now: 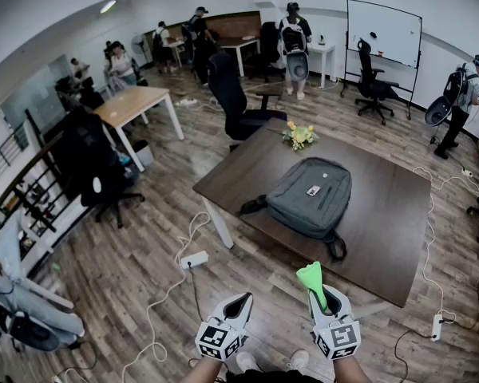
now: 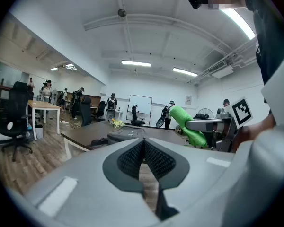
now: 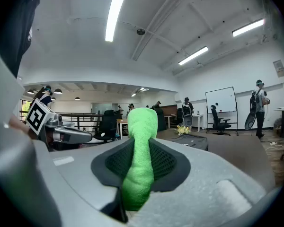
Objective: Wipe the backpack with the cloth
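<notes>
The dark brown tabletop (image 1: 383, 214) carries a grey backpack (image 1: 310, 196), which lies flat near its centre, straps trailing toward the near edge. Both grippers are held short of the near edge, clear of the tabletop. The left gripper (image 1: 238, 303) has its jaws pressed together with nothing between them. The right gripper (image 1: 318, 292) has its jaws clamped on a rolled green cloth (image 1: 311, 278), which projects forward beyond the tips. A small bunch of flowers (image 1: 300, 135) sits at the far corner.

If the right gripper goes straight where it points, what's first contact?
Likely the grey backpack on the brown table, with the green cloth in the right gripper touching first. Height is unclear; it might pass above.
</notes>
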### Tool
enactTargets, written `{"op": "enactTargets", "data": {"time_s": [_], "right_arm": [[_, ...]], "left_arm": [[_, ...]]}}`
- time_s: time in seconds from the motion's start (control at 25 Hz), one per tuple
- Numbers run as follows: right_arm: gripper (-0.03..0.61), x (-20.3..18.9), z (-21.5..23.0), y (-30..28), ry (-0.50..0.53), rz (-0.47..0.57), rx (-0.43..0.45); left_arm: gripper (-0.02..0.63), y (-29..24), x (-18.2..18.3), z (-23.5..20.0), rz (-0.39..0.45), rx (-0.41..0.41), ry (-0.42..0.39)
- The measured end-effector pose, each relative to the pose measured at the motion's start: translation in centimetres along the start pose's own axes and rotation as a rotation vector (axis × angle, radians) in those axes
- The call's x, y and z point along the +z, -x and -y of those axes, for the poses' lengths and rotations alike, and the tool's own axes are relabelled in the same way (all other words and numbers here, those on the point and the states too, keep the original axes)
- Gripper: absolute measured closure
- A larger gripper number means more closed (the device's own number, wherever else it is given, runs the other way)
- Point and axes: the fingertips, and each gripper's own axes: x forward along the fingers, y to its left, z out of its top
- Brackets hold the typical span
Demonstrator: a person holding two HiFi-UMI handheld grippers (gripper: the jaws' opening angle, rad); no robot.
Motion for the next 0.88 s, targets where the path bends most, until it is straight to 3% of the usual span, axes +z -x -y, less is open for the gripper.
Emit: {"op": "enactTargets", "data": {"time_s": [0.88], "right_arm": [[0.485,0.8,-5.4,-2.9,-0.025,0.015,0.051]], "left_arm": [[0.595,3.7,-0.8,-4.8,-0.023,0.004,-0.052]]}}
